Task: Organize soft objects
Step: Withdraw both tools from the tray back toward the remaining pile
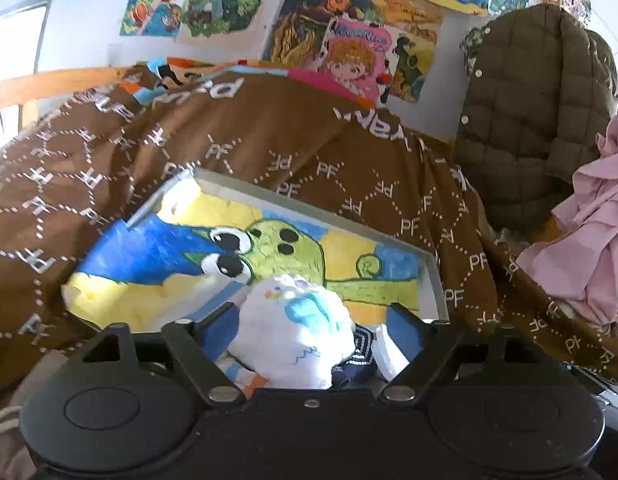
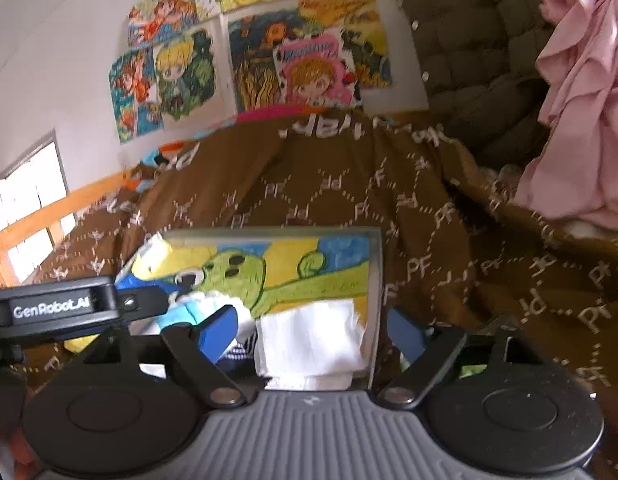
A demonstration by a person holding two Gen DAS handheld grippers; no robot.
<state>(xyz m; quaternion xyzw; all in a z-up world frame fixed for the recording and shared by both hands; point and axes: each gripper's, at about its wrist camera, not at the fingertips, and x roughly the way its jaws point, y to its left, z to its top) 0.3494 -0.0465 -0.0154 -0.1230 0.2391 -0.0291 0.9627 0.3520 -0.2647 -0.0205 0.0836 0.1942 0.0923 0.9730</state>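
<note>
A white plush toy (image 1: 297, 328) with a light-blue patch lies on a painted canvas (image 1: 269, 248) showing a green creature. My left gripper (image 1: 313, 328) is open, with the toy between its blue pads (image 1: 221, 328) but not pressed by them. A dark striped piece (image 1: 359, 356) sits beside the toy. In the right wrist view a folded white cloth (image 2: 309, 336) rests on the canvas (image 2: 317, 276) near its right frame edge. My right gripper (image 2: 311, 332) is open around it, with a gap on each side. The left gripper's black housing (image 2: 61, 308) shows at the left.
The canvas lies on a brown patterned blanket (image 1: 269, 152). An olive quilted jacket (image 1: 537, 112) and a pink garment (image 1: 597, 232) hang at the right. Colourful drawings (image 1: 349, 40) cover the wall behind. A wooden rail (image 1: 49, 84) runs at the left.
</note>
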